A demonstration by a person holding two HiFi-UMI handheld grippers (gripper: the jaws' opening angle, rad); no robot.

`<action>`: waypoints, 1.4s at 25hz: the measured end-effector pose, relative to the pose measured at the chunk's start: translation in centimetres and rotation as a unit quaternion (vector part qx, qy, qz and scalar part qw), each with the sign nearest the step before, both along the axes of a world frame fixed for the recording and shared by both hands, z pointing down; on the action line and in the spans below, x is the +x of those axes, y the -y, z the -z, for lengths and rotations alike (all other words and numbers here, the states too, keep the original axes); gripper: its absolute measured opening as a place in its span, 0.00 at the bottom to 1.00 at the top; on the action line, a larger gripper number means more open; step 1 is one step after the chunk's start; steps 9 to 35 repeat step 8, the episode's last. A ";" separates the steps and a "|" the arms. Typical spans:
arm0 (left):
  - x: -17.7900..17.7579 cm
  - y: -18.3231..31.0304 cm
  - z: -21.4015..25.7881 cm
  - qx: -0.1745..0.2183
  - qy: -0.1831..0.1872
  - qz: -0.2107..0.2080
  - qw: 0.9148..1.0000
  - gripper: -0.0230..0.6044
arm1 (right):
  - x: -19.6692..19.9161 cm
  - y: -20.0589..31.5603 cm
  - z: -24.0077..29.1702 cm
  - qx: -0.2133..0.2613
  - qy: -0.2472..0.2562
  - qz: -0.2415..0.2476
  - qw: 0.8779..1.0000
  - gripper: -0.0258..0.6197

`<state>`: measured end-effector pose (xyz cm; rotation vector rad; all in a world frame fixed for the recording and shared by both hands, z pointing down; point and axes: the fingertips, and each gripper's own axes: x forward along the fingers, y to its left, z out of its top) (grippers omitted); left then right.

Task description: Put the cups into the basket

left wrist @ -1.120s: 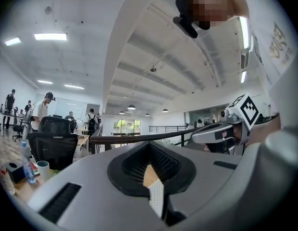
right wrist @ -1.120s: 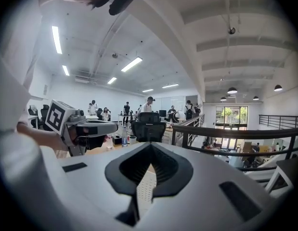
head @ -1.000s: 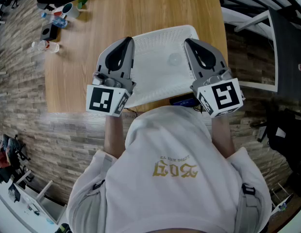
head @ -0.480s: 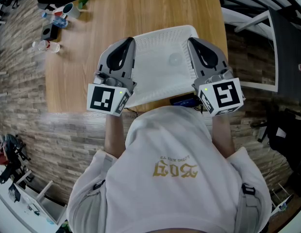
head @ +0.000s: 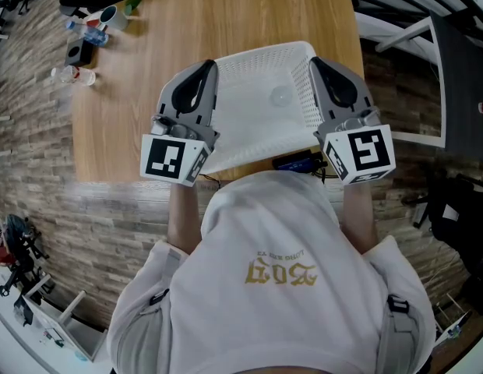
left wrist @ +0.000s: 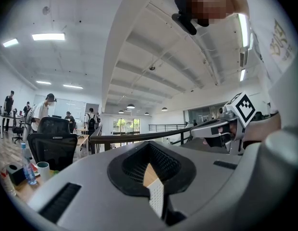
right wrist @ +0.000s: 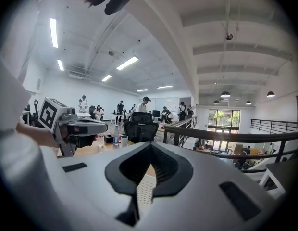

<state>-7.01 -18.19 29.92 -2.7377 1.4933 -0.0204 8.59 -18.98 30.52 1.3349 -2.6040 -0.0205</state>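
Head view shows us holding the white basket (head: 261,123) over the near half of the wooden table (head: 125,107), directly in front of our chest. It sits open side up. As far as we can judge, its long axis runs away from us, with the far end skewed slightly. The left gripper (head: 202,72) is on its left wall and the right gripper (head: 323,68) on its right wall.

From the left gripper view we see those jaws pressed together on a strip of perforated wall (left wrist: 156,196). The right gripper view shows the same there, jaws pinching the white mesh edge.

A faint round shape (head: 280,94) lies on the basket floor; we cannot tell what it is.

A cup (head: 111,14) stands at the table's far-left corner, well apart from the basket. Near it are a small bottle with a blue label (head: 92,34), a black box (head: 78,51) and a clear bottle (head: 74,74) lying on its side.

For writing, each gripper cube carries a black-and-white square marker. Our sweatshirt (head: 280,232) bears gold print (head: 279,269), seen upside down and too small for us to read with confidence.
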 end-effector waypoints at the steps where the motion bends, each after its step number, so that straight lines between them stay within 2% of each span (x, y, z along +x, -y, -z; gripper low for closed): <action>1: 0.1 0.0 0.0 0.000 0.000 -0.002 1.000 0.05 | 0.1 0.0 0.0 0.000 0.000 -0.001 1.000 0.05; 35: 0.2 0.0 0.3 0.001 -0.004 -0.003 1.000 0.05 | 0.4 0.0 0.0 0.002 0.000 0.004 1.000 0.05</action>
